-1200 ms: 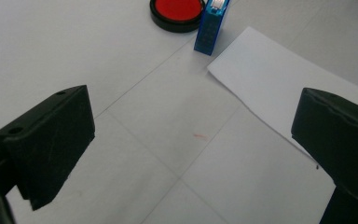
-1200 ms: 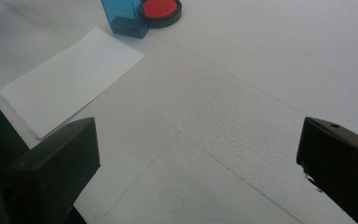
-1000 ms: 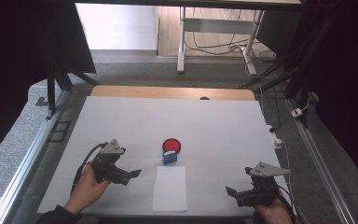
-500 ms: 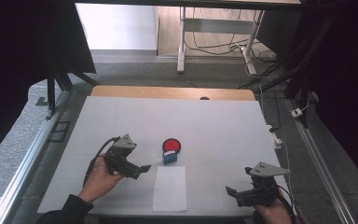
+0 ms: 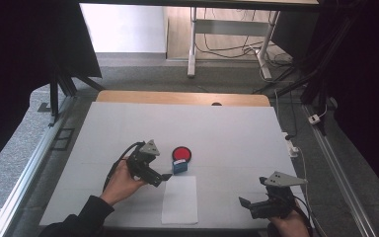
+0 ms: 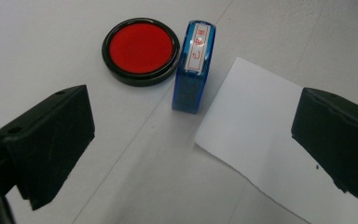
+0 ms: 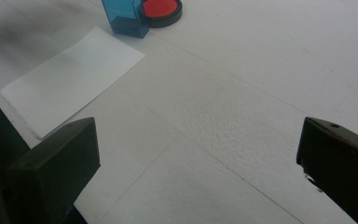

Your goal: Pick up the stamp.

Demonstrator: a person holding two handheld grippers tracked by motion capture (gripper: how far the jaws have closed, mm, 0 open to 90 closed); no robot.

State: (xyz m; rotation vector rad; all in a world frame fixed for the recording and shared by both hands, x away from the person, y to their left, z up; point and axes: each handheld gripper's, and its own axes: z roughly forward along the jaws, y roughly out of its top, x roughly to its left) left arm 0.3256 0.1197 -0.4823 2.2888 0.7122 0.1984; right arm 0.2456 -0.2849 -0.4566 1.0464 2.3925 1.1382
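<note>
The left gripper [image 5: 165, 176] is held low over the white table [image 5: 237, 133], its jaws spread wide with nothing between them. Its tips point toward the blue stamp [image 5: 179, 167], which lies near the middle of the table just ahead of them. In the left gripper view the same gripper [image 6: 191, 140] frames the stamp [image 6: 192, 70] between its two parted black jaws, well short of contact. The stamp is a translucent blue block with a white label bearing red characters on its upper face.

A round red ink pad [image 5: 181, 153] in a black rim sits beside the stamp on its far side; in the left gripper view the ink pad [image 6: 141, 50] appears to touch the stamp or lie just against it. A white sheet of paper [image 5: 180, 199] lies flat on the near side of the stamp, its far edge close to the stamp's base.

The right gripper [image 5: 246, 203] rests near the table's near right corner, well apart from the stamp, jaws likewise spread and empty. The right gripper view shows its jaws parted over bare table, with the paper [image 7: 70, 79], stamp [image 7: 123, 16] and ink pad [image 7: 162, 10] farther off.
</note>
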